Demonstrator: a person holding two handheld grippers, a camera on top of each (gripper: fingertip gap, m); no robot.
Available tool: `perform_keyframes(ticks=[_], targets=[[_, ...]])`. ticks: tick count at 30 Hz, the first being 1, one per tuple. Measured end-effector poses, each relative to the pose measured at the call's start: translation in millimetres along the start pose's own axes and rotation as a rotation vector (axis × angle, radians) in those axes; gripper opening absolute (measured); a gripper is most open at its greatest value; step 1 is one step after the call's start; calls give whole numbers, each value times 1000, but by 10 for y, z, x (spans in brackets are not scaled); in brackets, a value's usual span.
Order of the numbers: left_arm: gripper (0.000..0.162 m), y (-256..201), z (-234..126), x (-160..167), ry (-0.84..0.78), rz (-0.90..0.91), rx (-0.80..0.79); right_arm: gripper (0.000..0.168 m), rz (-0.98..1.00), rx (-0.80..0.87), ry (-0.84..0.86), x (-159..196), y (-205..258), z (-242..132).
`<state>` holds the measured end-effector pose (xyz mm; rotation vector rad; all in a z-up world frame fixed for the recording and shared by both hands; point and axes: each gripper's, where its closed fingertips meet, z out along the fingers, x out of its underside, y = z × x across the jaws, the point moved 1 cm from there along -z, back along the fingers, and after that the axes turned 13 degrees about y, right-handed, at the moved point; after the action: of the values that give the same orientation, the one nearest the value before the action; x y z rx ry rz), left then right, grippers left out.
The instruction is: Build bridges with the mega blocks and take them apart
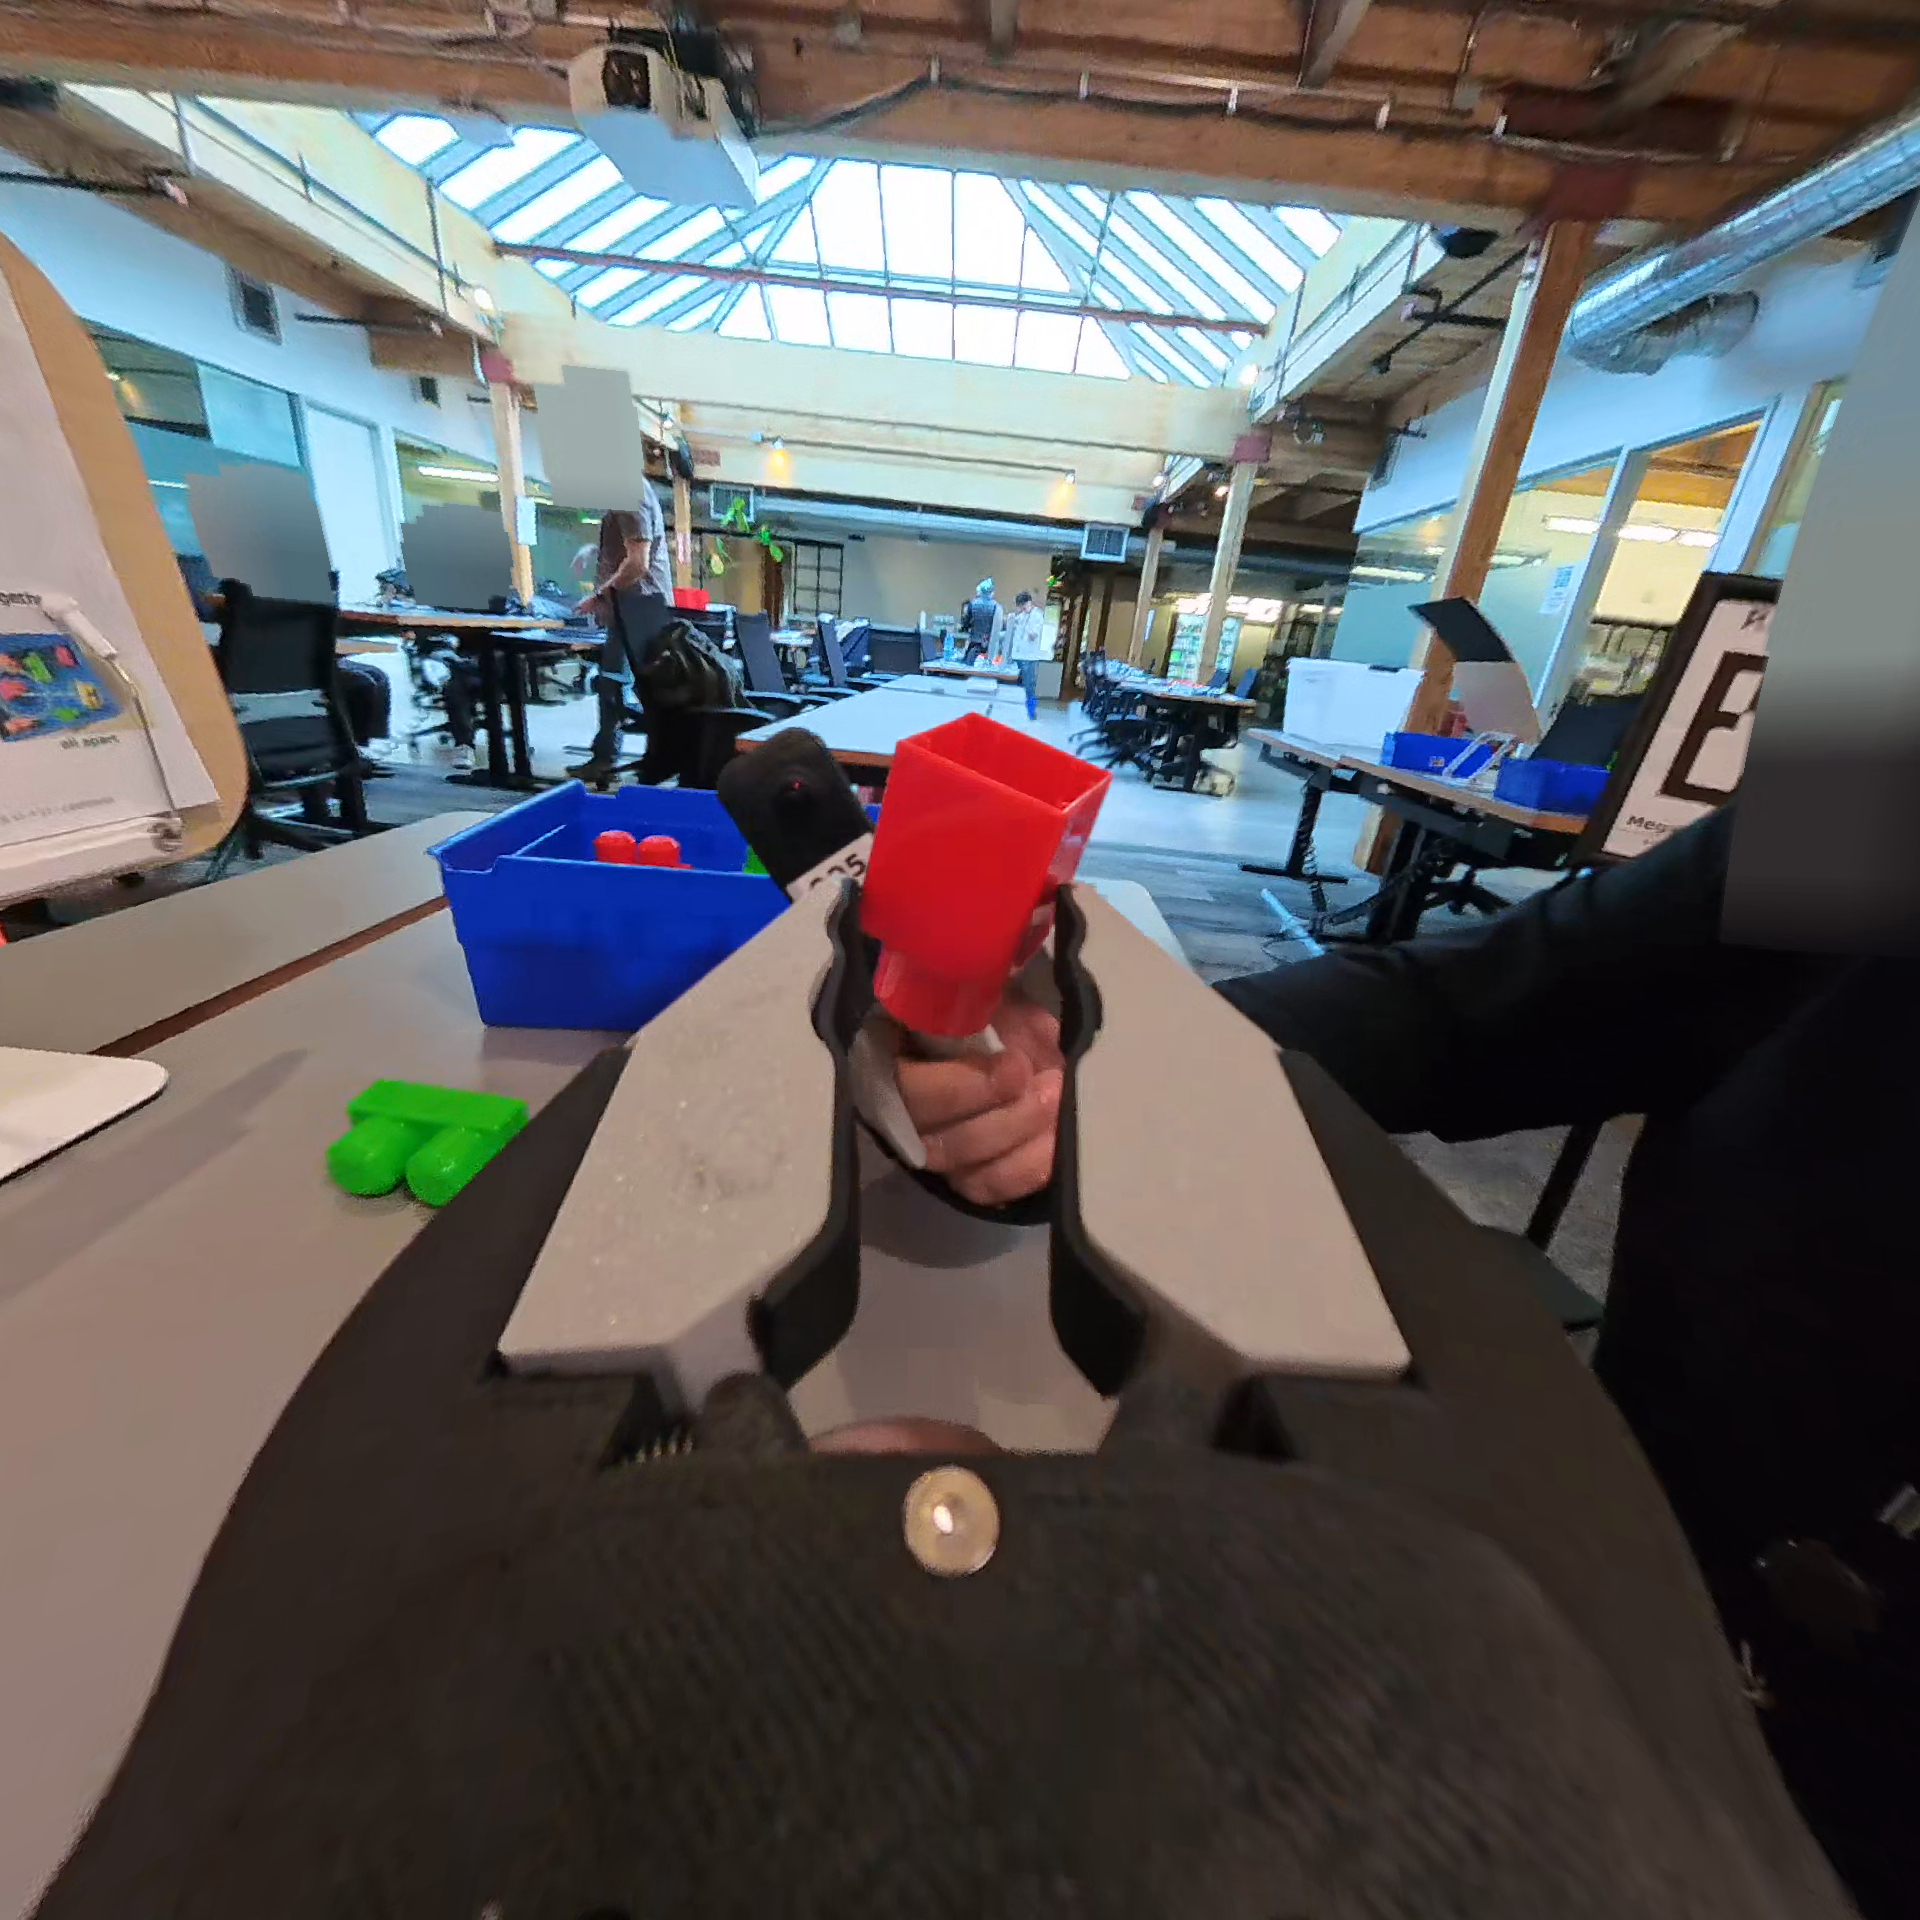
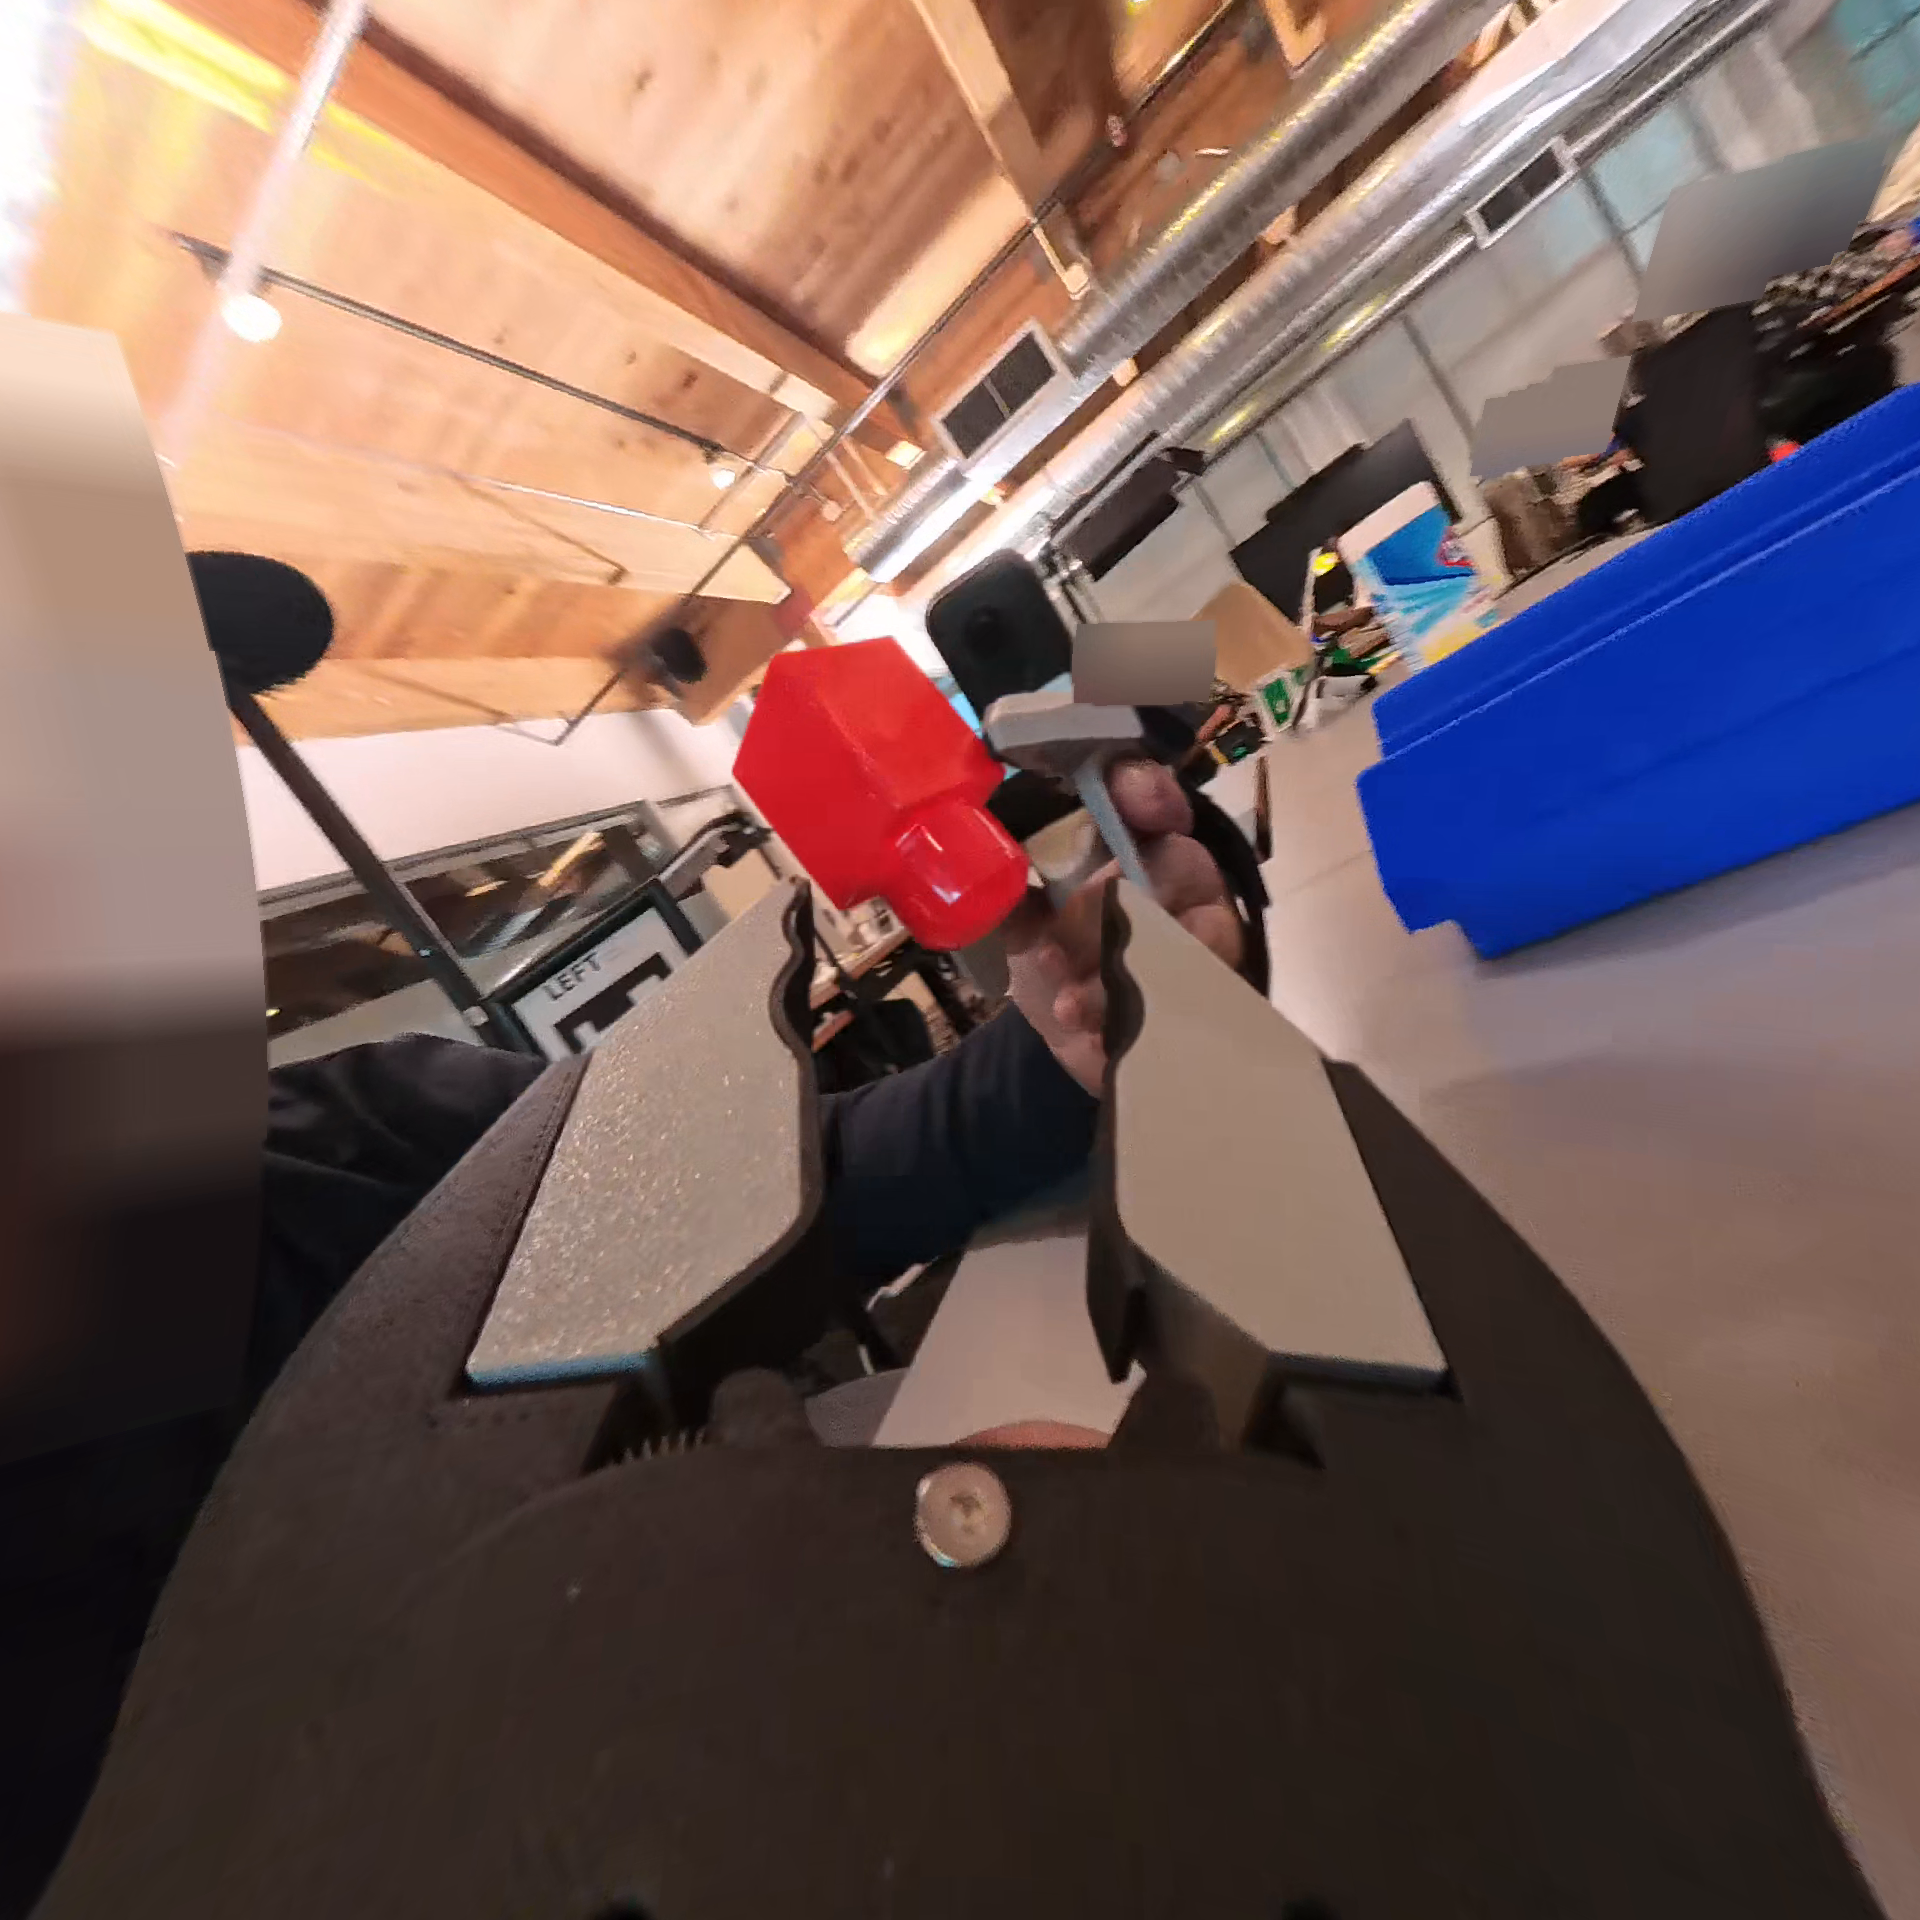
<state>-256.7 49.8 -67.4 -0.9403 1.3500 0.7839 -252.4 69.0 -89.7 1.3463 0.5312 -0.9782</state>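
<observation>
My left gripper (image 1: pixel 951 920) is shut on a red block (image 1: pixel 977 852) and holds it in the air above the grey table (image 1: pixel 208 1299), hollow underside facing away and one stud towards me. In the right wrist view the same red block (image 2: pixel 873 790) hangs just ahead of my right gripper (image 2: pixel 956 920), which is open; the stud lies level with the gap between the tips. A green two-stud block (image 1: pixel 426 1138) lies on its side on the table, left of my left gripper.
A blue bin (image 1: pixel 613 914) with red blocks (image 1: pixel 639 850) inside stands at the back of the table; it also shows in the right wrist view (image 2: pixel 1662 727). A sheet on a stand (image 1: pixel 62 675) is far left. A dark sleeve (image 1: pixel 1507 1018) crosses from the right. Left and right tips are no more than a few centimetres apart.
</observation>
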Motion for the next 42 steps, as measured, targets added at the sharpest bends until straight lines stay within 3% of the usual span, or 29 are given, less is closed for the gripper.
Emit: perform_keyframes(ticks=[4,6,13,15,18,26,29,33,39,42], targets=[[35,-16,27,45,-8,-23,24,51,17,-91,3,25,110,71],[35,-62,38,44,-10,-16,32,42,2,-90,-1,29,123,78],[34,17,10,105,36,-25,-24,35,-5,-45,-23,4,51,-13],[15,95,-32,157,68,-42,-55,25,-6,1,-35,-13,-24,-77],[5,225,-67,242,100,-66,-117,25,8,77,-35,-22,-143,-147],[33,561,-255,449,259,-139,-288,25,-54,474,92,21,-512,-372],[48,662,-395,470,298,-148,-364,25,-119,713,272,109,-697,-532],[59,751,-483,550,358,-168,-415,25,-129,932,657,252,-890,-732],[62,799,-552,616,438,-148,-474,26,-51,1049,1233,330,-911,-837],[63,794,-658,527,420,-136,-502,25,-69,1118,1386,373,-1034,-822]])
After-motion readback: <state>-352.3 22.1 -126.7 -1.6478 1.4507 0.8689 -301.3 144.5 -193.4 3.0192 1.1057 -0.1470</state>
